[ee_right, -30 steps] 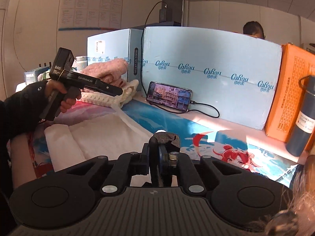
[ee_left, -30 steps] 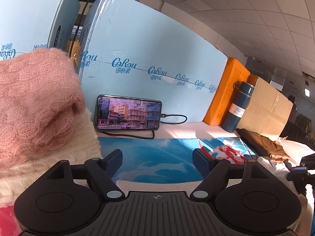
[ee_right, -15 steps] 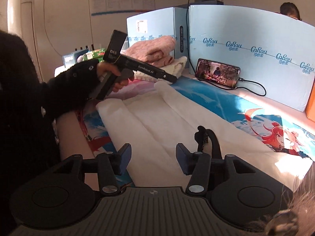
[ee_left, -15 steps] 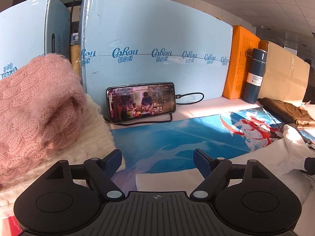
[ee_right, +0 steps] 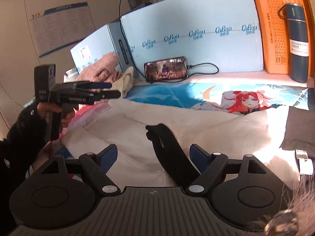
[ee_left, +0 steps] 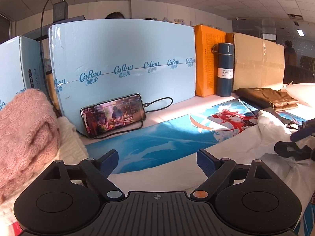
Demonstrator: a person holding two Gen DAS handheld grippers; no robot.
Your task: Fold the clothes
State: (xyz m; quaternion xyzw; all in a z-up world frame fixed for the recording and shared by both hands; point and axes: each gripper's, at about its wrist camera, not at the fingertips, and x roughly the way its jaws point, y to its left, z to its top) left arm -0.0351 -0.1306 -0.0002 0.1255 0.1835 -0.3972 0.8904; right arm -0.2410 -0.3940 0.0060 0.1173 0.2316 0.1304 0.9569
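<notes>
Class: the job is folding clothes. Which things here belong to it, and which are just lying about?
Job: white garment; pink sweater; cream knit; brown garment.

Lying about: phone; flask; orange box; blue box.

1. The large light-blue carton (ee_left: 122, 59) carries a repeated "CoRou" logo with Chinese characters beneath it, running along a line across its face.
2. The dark blue flask (ee_right: 298, 45) has a white label reading "VACUUM BOTTLE 500ml".
3. The left gripper (ee_right: 110, 90) body shows "DAS" and "GenRobot AI".
4. The orange box (ee_right: 275, 27) is printed with a grid of characters too small to read.
</notes>
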